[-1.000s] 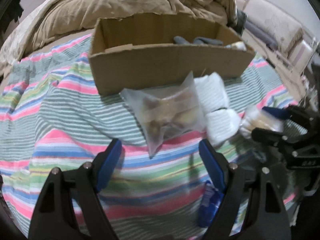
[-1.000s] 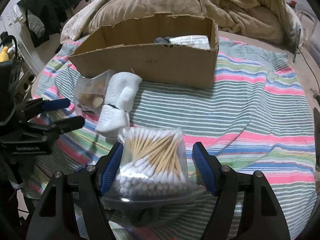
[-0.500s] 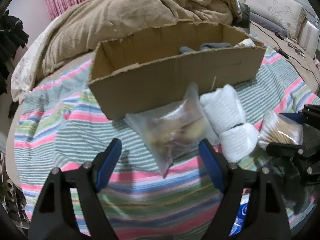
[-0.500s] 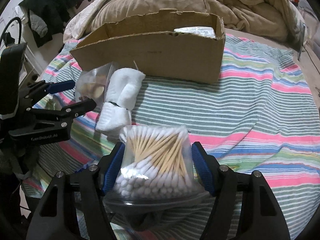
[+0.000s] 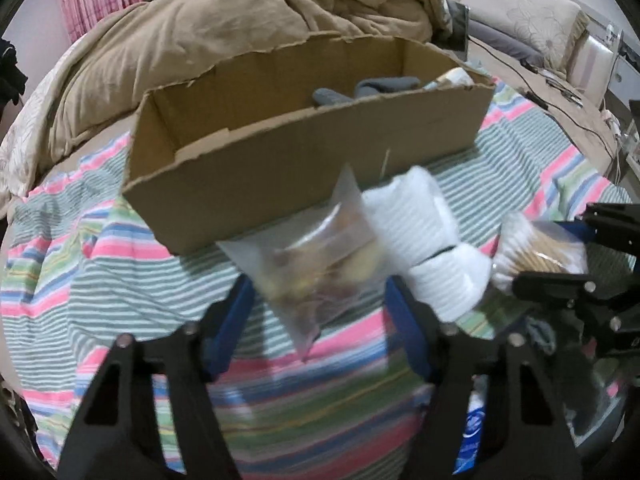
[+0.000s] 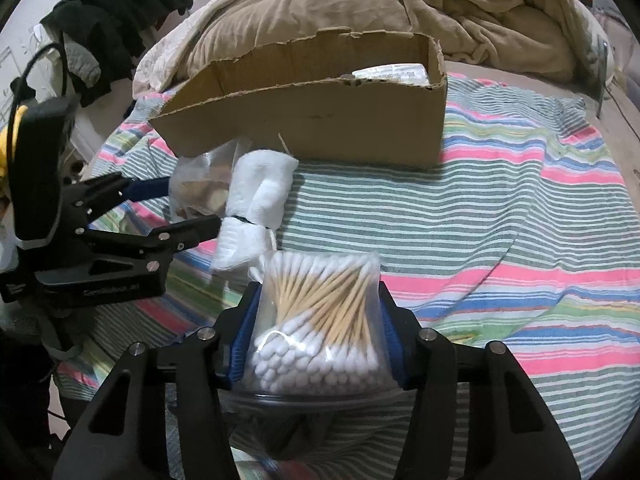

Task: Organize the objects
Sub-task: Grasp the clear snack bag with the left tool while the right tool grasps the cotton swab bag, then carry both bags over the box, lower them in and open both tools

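Bed surface: striped cloth (image 6: pixel 500 216) in pink, green, blue and white, wrinkled. Behind it, rumpled tan duvet (image 5: pixel 224 28). Pink curtain (image 5: pixel 96 0) at back, seen in left wrist view only. Dark clothes (image 6: pixel 120 12) heaped at upper left, seen in right wrist view only.

Open cardboard box (image 5: pixel 304 148) on cloth, torn rim, near the duvet. Grey fabric item (image 5: pixel 360 90) inside, visible from left wrist only; white labelled packet (image 6: pixel 392 72) inside at right end, clearer from right wrist.

In front of box: clear bag of small brownish pieces (image 5: pixel 320 264), touching rolled white cloth (image 5: pixel 424 236) bound with a dark band.

Left gripper (image 5: pixel 320 304): jaws closing, bag of pieces between blue pads; contact on left pad apparent, right pad blurred, firm grip not confirmed. In right wrist view, same gripper (image 6: pixel 196 208) flanking that bag from the side.

Right gripper (image 6: pixel 316 332): jaws closing, pads pressed against both sides of the clear bag of cotton swabs (image 6: pixel 320 320), just beside the white roll. Same bag partly visible from left wrist (image 5: pixel 536 248).
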Tool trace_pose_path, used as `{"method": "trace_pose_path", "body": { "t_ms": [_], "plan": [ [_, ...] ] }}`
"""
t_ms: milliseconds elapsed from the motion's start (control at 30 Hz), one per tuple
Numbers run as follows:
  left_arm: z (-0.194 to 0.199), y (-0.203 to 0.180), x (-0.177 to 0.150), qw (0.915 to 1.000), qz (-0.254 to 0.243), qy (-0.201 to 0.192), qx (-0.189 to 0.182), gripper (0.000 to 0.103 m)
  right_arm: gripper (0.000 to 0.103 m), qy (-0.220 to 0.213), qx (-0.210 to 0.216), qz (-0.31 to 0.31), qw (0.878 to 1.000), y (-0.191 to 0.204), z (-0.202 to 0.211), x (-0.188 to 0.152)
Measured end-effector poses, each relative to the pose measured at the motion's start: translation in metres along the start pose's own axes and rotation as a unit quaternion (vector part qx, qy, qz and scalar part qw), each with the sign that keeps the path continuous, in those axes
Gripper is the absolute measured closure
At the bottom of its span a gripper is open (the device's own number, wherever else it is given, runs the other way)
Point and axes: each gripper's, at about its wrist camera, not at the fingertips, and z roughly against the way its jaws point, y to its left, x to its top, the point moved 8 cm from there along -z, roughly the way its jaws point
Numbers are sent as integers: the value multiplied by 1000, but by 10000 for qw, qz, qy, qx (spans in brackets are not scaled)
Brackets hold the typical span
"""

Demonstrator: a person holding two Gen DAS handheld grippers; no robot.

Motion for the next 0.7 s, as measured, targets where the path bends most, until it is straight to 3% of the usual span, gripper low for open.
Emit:
{"method": "trace_pose_path", "body": {
  "t_ms": [33, 133, 700],
  "plan": [
    [0, 1, 0, 10000, 62, -10, -56, 52, 47, -10, 11, -11, 10000, -1, 0, 0],
    [3, 2, -1, 9997, 179, -32, -158, 55, 48, -71, 55, -68, 9999, -2, 3, 2],
    [42, 8, -20, 9951, 828, -308, -448, 60, 49, -457, 122, -210, 9987, -5, 24, 13]
  ]
}}
